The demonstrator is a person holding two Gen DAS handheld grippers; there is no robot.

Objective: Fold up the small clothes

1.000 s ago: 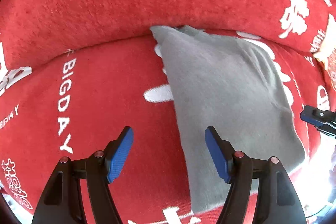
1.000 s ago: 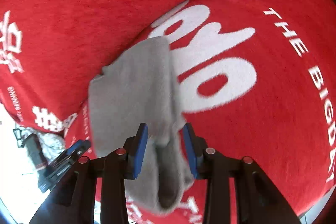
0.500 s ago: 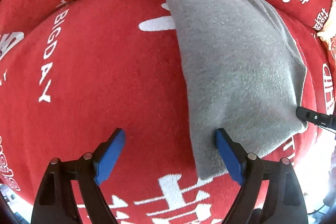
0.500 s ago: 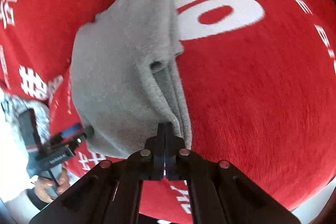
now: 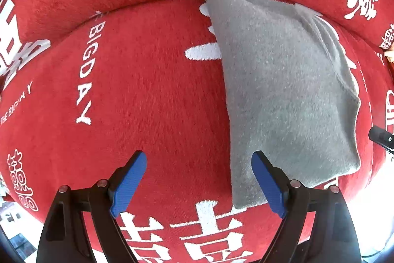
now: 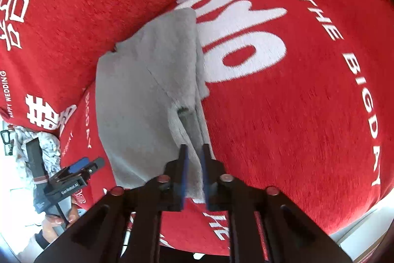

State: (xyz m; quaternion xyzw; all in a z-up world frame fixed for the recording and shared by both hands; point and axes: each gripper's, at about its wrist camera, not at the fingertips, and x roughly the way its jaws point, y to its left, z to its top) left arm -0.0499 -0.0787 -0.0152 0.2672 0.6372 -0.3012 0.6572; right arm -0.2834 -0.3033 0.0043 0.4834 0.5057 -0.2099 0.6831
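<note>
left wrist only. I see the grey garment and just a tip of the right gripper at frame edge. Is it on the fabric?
Observer: The right gripper has its jaws a narrow gap apart, and the grey garment shows between them. I cannot tell whether it is actually gripping.
Operator: Loose layers on that side?
Observer: Yes, a folded edge gapes into a small pocket just ahead of the jaws.
Operator: Anything else nearby?
Observer: Pale crumpled fabric lies off the red cover, beyond the left gripper.

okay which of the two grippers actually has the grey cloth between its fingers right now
The right gripper: its blue pads are nearly together with the grey garment's edge between them. The left gripper is wide open over the red cover, holding nothing.
</note>
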